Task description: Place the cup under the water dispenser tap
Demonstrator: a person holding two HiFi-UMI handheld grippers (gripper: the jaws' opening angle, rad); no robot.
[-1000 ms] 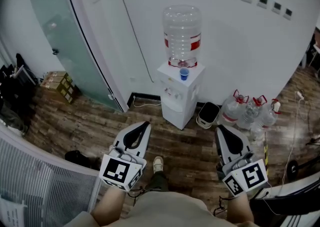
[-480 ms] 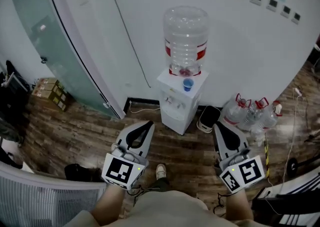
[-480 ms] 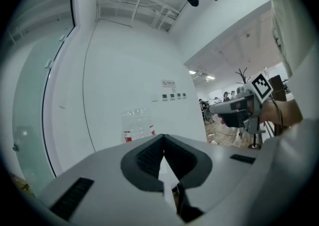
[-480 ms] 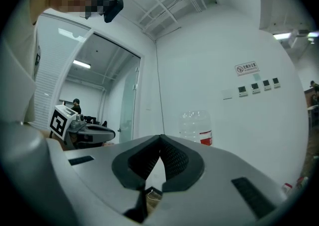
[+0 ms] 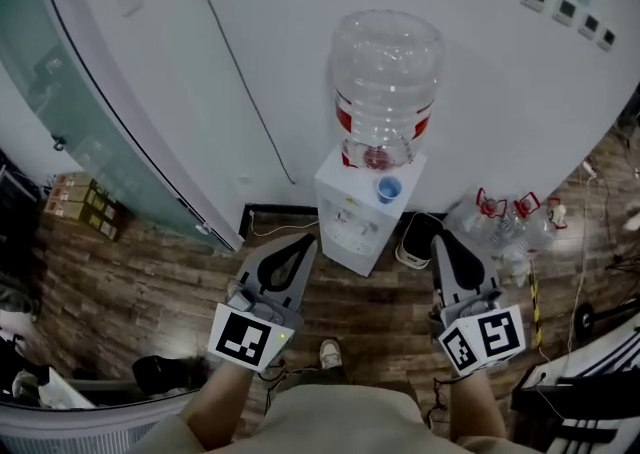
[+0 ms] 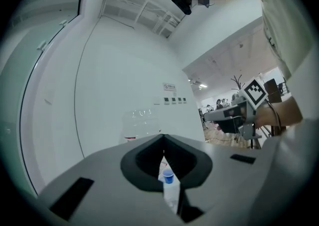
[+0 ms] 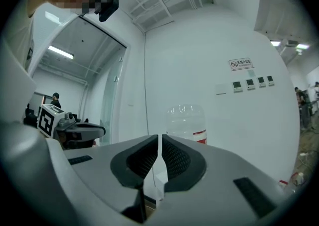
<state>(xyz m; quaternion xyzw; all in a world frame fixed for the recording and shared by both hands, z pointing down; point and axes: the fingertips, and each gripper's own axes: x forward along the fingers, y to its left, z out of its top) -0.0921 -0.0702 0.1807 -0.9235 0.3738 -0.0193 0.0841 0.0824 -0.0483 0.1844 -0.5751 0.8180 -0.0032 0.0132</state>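
Cup sat upright on top of the dispenser, right part of the top, just beside the neck of the bottle. It was not under the taps yet; those were lower down on the front face, below and left of the cup in the head view.

Both grippers were held level over the floor, short of the dispenser and well apart from the cup.
- **Left gripper**: jaws together at the tips, nothing held. Its own view showed the cup straight ahead through the gap under the tips, so it was aimed right at it.
- **Right gripper**: jaws together, only a hairline slit, nothing held. Its view showed the bottle and the white dispenser top ahead, but no cup.

Key relation: the cup lay ahead and between the two grippers, forward-right of the left one and forward-left of the right one. In the head view the right tips looked nearer to the cup.

The cup's long axis was vertical with the mouth up, so a level side grip across its wall looks like the fit. Either gripper would have to open first. My read of the stage: the approach, with pick-up not started.
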